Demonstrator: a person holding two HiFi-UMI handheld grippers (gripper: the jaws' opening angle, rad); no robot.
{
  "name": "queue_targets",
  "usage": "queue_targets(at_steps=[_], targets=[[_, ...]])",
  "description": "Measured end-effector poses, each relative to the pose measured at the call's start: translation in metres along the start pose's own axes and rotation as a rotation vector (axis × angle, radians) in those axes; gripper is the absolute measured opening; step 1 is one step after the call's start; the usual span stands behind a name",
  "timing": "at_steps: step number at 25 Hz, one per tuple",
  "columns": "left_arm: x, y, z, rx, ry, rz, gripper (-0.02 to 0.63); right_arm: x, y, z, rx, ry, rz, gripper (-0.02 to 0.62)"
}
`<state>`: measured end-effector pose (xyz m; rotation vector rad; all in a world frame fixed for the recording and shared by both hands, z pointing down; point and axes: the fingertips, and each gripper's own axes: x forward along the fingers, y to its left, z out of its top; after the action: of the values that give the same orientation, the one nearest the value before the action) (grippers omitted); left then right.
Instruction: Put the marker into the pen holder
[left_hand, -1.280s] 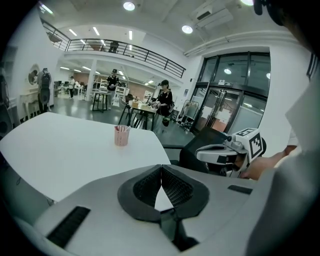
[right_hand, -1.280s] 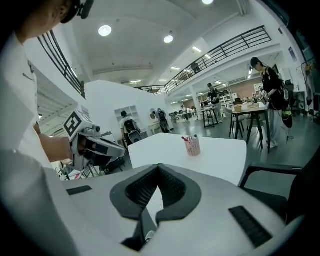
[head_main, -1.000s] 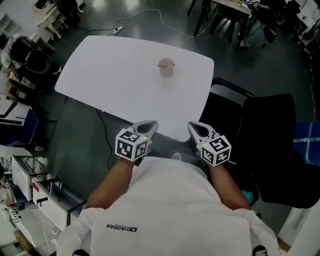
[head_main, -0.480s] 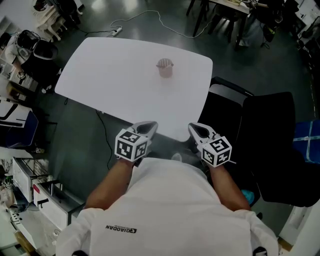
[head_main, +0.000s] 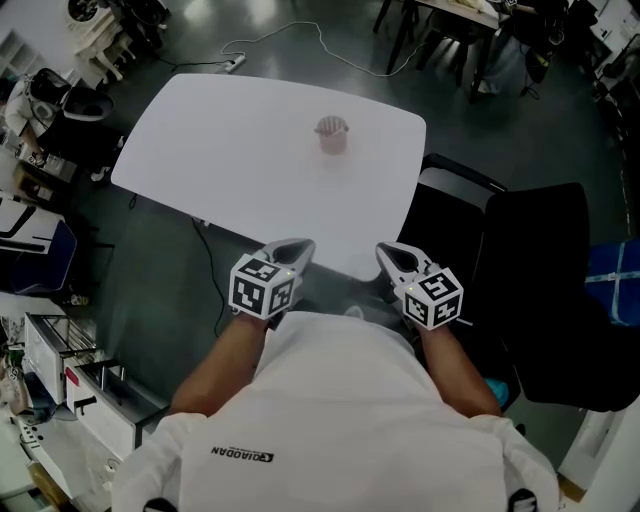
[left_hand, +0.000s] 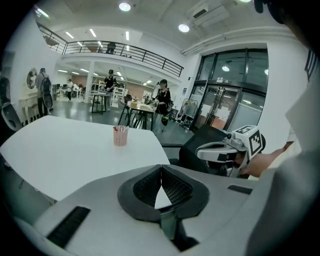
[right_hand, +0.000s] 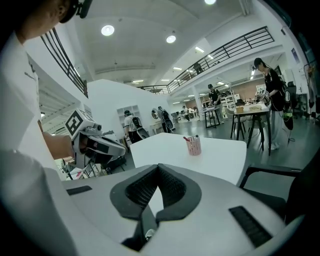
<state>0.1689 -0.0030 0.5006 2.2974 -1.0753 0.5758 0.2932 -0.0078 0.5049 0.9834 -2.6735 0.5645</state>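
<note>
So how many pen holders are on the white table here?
1. The pink pen holder stands on the far half of the white table. The left gripper and right gripper cover a little of its near edge, where something might hide.

left gripper (head_main: 291, 254) jaws closed, right gripper (head_main: 391, 257) jaws closed
</note>
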Motion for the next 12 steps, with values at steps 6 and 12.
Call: queue_targets(at_steps=[6,12], targets=[[0.0006,0.0000,-0.0035,-0.001,0.006,-0.003,0.028,0.0013,0.0015,0.0016,-0.006,0.004,0.001,0.018],[0.0055,0.0023,-0.0021,0.004,0.010,-0.012,0.028,0.0023,-0.0022,-0.0004,-0.001,0.004,-0.013,0.018]])
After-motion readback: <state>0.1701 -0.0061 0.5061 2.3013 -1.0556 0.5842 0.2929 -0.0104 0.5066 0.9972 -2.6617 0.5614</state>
